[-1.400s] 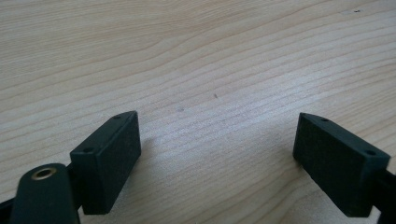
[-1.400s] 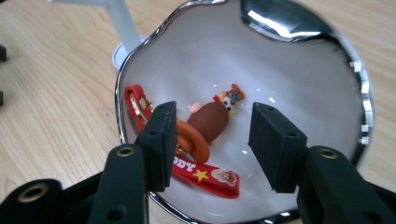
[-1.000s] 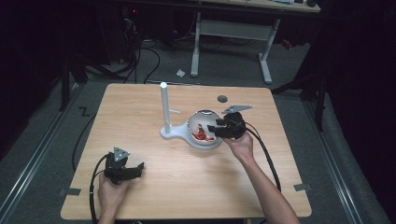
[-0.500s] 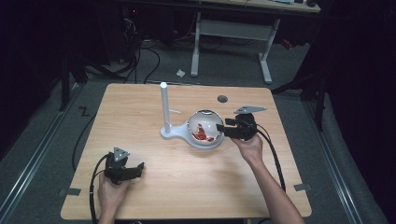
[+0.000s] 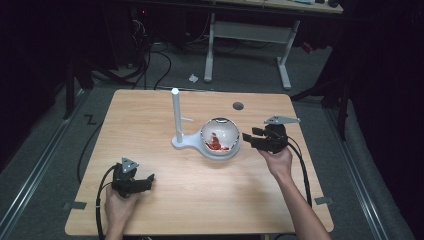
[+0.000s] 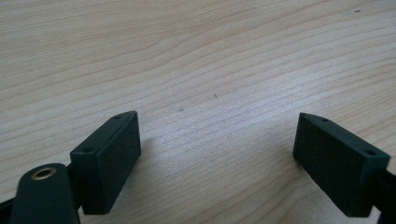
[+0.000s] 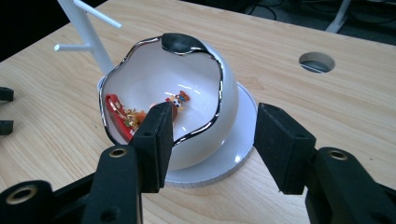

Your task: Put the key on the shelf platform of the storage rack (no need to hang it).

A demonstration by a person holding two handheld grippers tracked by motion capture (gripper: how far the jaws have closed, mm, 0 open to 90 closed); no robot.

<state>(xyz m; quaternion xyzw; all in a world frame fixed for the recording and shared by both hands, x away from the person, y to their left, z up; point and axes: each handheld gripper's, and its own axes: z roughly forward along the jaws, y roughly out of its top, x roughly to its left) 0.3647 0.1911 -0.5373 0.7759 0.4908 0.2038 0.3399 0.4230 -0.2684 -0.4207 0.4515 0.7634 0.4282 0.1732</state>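
A white egg-shaped bowl (image 5: 220, 136) with a wavy chrome rim sits on a round white base joined to an upright white pole (image 5: 176, 114) near the table's middle. Small red and orange pieces (image 7: 122, 116) lie inside the bowl (image 7: 196, 74). My right gripper (image 5: 248, 139) hovers just right of the bowl, pointing left at it. In the right gripper view its jaws (image 7: 210, 128) stand open with nothing between the pads, a little short of the bowl's wall. My left gripper (image 5: 148, 180) rests low at the table's front left. It is open (image 6: 217, 140) over bare wood.
The wooden table (image 5: 150, 115) has a round cable hole (image 5: 238, 106) at the back, right of the pole. Thin pegs (image 7: 95, 11) stick out from the pole. Dark floor, cables and a white desk frame (image 5: 285, 55) lie beyond the far edge.
My right gripper has drawn back to the right, away from the bowl's rim and slightly upward. The left gripper and the bowl have stayed put.
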